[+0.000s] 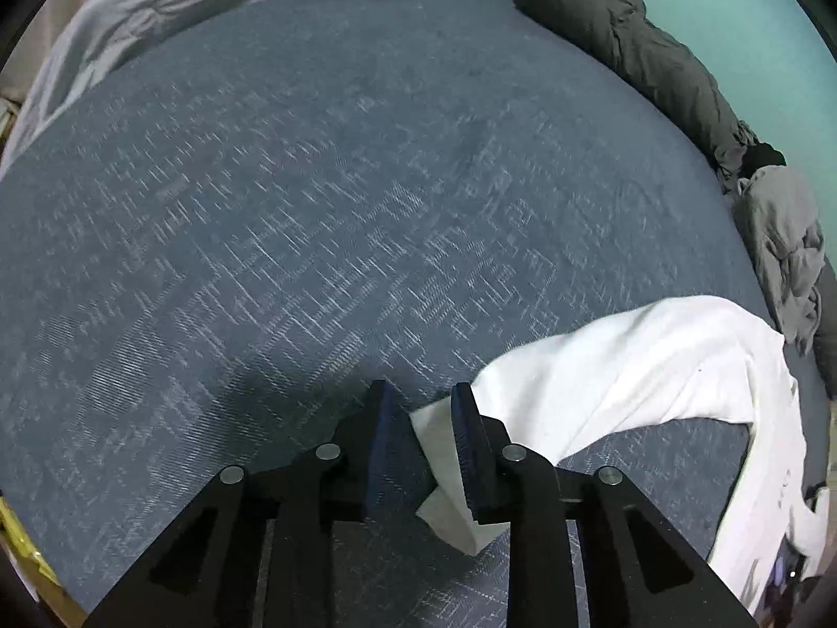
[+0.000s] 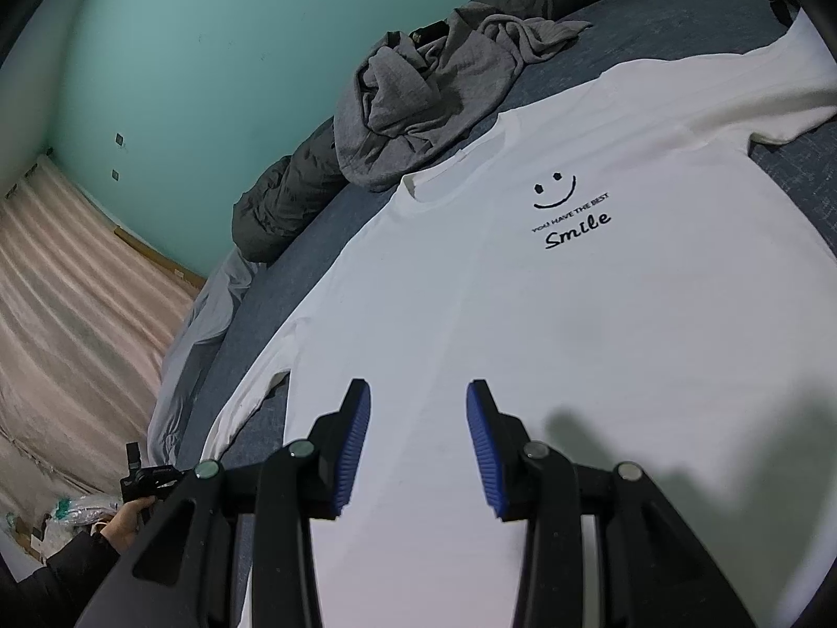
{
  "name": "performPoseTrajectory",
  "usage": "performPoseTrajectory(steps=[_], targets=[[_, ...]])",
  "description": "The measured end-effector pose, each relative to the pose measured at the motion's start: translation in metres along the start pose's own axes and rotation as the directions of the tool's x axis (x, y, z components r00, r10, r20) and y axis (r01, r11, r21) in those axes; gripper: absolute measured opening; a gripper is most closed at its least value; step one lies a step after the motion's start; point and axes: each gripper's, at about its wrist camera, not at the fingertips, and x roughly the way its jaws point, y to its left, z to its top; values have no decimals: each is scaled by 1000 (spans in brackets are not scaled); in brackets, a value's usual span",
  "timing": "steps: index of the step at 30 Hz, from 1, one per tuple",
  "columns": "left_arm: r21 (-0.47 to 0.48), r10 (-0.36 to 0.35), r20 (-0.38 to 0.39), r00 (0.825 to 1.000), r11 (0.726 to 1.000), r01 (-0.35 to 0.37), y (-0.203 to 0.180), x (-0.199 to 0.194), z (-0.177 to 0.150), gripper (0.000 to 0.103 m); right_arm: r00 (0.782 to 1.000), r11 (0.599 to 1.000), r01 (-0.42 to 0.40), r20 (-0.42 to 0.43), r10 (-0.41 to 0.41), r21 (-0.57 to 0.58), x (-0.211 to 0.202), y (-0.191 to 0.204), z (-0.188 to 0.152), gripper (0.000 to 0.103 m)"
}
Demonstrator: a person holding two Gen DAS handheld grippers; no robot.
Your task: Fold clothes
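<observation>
Left gripper [image 1: 426, 392] pinches shirt [image 1: 628, 366] sleeve; right gripper [image 2: 418, 392] hovers agape.

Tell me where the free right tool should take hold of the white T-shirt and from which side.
Probably the sleeve hem. The white T-shirt lies flat, print up, on the blue bedspread, so its middle offers no edge. The right tool is open above the body; the left tool grips a sleeve. Come low from the outer side of the opposite sleeve, one finger under the hem.
</observation>
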Motion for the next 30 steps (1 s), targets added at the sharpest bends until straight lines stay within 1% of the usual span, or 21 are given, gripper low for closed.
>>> performPoseTrajectory(steps=[4, 5, 6, 7, 12, 15, 18, 20, 23, 24, 25, 26, 28, 30], targets=[[42, 9, -19, 1000, 999, -8, -6, 13, -7, 26, 1000, 1000, 3, -3, -3, -4, 1, 0, -1, 38], [48, 6, -20, 1000, 999, -5, -8, 14, -7, 22, 1000, 1000, 4, -4, -4, -3, 1, 0, -1, 38], [55, 3, -21, 1000, 999, -2, -9, 15, -8, 9, 1000, 1000, 5, -5, -5, -2, 2, -1, -2, 38], [61, 1, -22, 1000, 998, 1, -10, 15, -8, 6, 1000, 1000, 6, -5, -6, -1, 2, -1, -2, 38], [76, 42, 66, 997, 996, -47, -15, -4, 10, 6, 1000, 1000, 8, -2, -8, -2, 2, -2, -1, 38], [82, 68, 122, 990, 994, -78, -18, -16, 21, 5, 1000, 1000, 9, 1, -9, -3, 1, -2, 0, 38], [82, 92, 177, 980, 991, -108, -20, -26, 34, 5, 1000, 1000, 14, 0, -14, -9, 2, -1, 0, 38], [78, 96, 179, 979, 991, -112, -21, -23, 44, 5, 1000, 1000, 17, -3, -17, -14, 4, 0, 0, 38], [69, 107, 181, 978, 990, -121, 0, -22, 86, 5, 1000, 999, 25, -9, -25, -21, 7, 0, -1, 38], [62, 110, 188, 976, 990, -124, 0, -26, 84, 5, 1000, 999, 28, -11, -29, -23, 8, 0, -1, 38], [54, 114, 197, 974, 990, -127, -2, -33, 74, 5, 999, 999, 31, -12, -31, -25, 9, -1, -1, 38], [47, 121, 204, 971, 990, -133, -4, -32, 73, 5, 999, 999, 33, -14, -34, -27, 9, -1, -1, 38], [24, 120, 205, 971, 992, -127, -1, -29, 84, 5, 999, 999, 37, -17, -38, -31, 10, -2, -2, 38], [3, 111, 154, 982, 994, -113, 5, -12, 89, 6, 999, 999, 41, -19, -42, -35, 11, -2, -2, 38]])
